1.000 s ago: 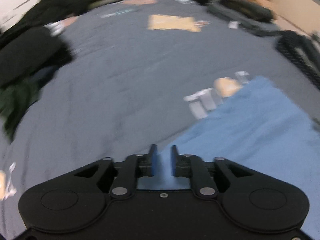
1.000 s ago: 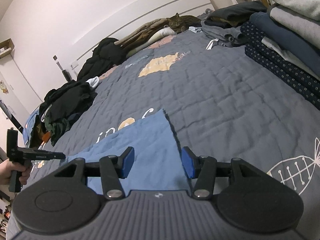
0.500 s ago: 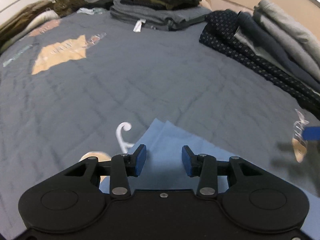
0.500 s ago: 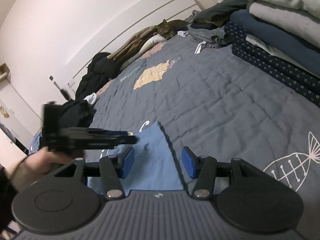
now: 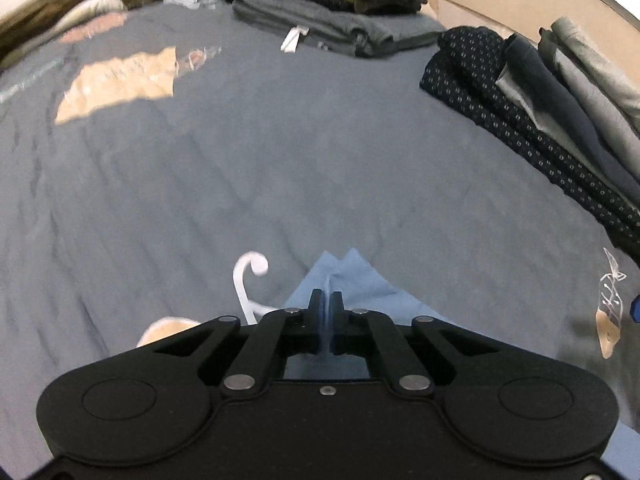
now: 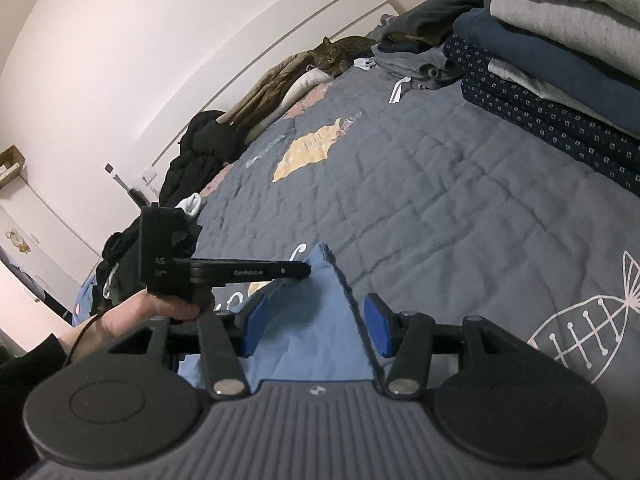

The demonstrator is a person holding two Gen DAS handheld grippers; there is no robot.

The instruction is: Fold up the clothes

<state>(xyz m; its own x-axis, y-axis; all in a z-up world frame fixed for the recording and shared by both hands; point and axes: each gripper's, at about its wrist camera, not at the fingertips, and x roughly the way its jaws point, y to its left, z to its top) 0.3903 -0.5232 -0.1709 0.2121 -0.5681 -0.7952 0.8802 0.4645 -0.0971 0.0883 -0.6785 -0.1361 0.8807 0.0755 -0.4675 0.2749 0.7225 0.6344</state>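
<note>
Blue cloth (image 5: pixel 352 280) pinched in left gripper (image 5: pixel 326 300)

A: You're on the light blue cloth (image 5: pixel 362 286), plain, no print. Your gripper pads (image 6: pixel 377 330) are darker blue, frames black.

B: Bedspread?

A: Your bedspread (image 5: pixel 280 168) is slate grey, quilted, tan patch, white fish outline (image 6: pixel 576 330). Folded stack (image 6: pixel 560 80): navy with small white squares, plain navy, light grey. Cat (image 6: pixel 334 56) brown tabby.
</note>
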